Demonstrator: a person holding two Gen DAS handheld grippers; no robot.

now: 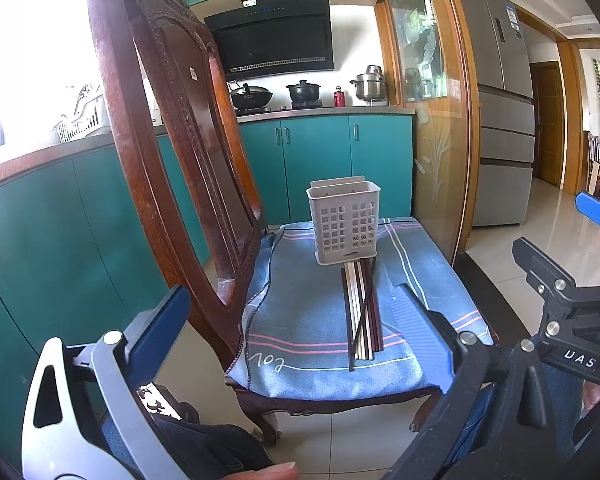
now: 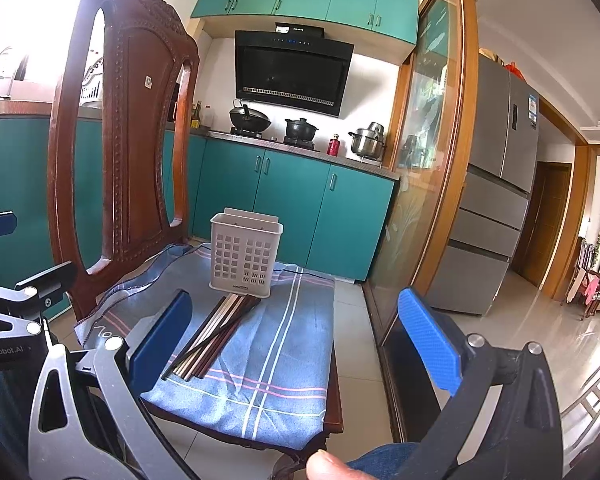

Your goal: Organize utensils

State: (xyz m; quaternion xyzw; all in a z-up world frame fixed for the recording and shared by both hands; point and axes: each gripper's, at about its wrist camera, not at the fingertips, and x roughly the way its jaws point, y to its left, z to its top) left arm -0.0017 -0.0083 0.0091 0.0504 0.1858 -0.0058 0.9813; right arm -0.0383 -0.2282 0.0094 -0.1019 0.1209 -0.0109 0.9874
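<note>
A white perforated utensil holder [image 1: 343, 220] stands upright and looks empty on the blue cloth [image 1: 300, 320] covering a chair seat; it also shows in the right wrist view [image 2: 245, 255]. A bundle of several dark and pale chopsticks [image 1: 362, 312] lies flat on the cloth in front of the holder, and shows in the right wrist view [image 2: 216, 334] too. My left gripper [image 1: 296, 312] is open and empty, short of the chopsticks. My right gripper [image 2: 296, 332] is open and empty, hovering before the seat, chopsticks near its left finger.
The dark carved wooden chair back [image 1: 172, 128] rises at the left of the seat. Teal kitchen cabinets [image 1: 320, 160] and a stove with pots stand behind. A glass sliding door [image 2: 428, 168] and a grey fridge [image 2: 496, 184] are to the right. Tiled floor surrounds the chair.
</note>
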